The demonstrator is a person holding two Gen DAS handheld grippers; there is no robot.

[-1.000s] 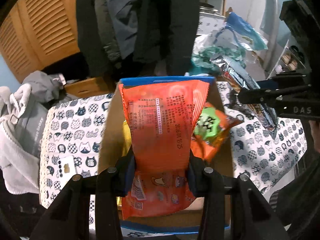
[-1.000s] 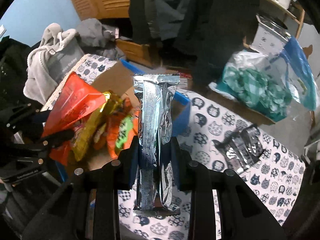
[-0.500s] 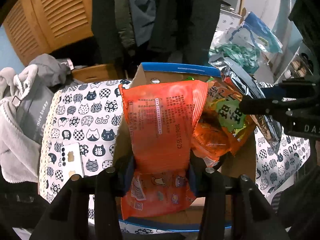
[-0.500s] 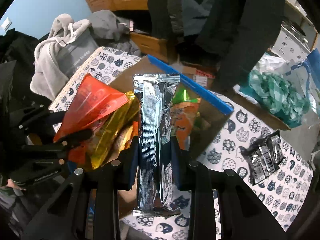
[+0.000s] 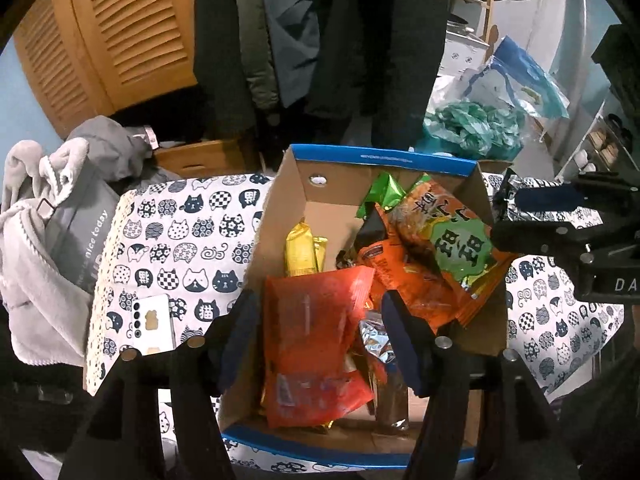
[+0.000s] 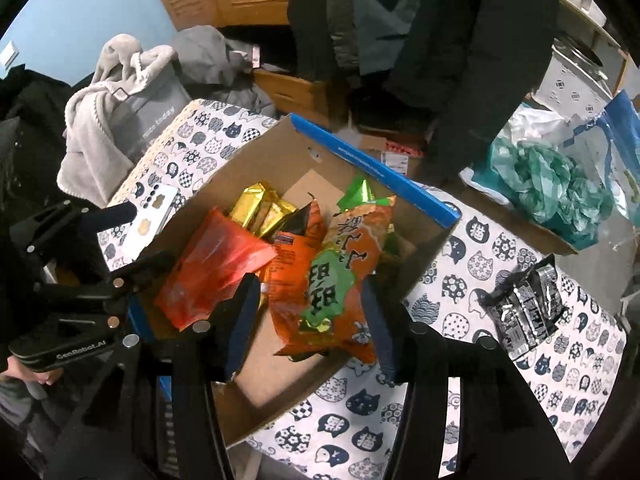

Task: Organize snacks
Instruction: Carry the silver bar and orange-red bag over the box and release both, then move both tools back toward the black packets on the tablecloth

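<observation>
Both claws had just opened, empty; I'd pinch the light, crinkly silver packet (image 6: 524,308) by its seam.

Counted: one cardboard box (image 6: 404,196), two gold packets (image 6: 260,210), one red packet (image 5: 316,344), one phone (image 5: 154,326), two grippers (image 5: 320,344) (image 6: 308,328).

Left of my left tongs I see a white phone (image 5: 154,322) lying flat on the cat-print tablecloth (image 5: 180,240). Further left, a grey fleece blanket (image 5: 36,280) is heaped over a grey bag (image 5: 86,236). Ahead of both tongs, dark coats (image 5: 320,40) hang beside a louvred wooden door (image 5: 120,28). Ahead and right of my right tongs I see a crumpled teal plastic bag (image 6: 548,180) and a blue bag (image 6: 620,128) beside it.
</observation>
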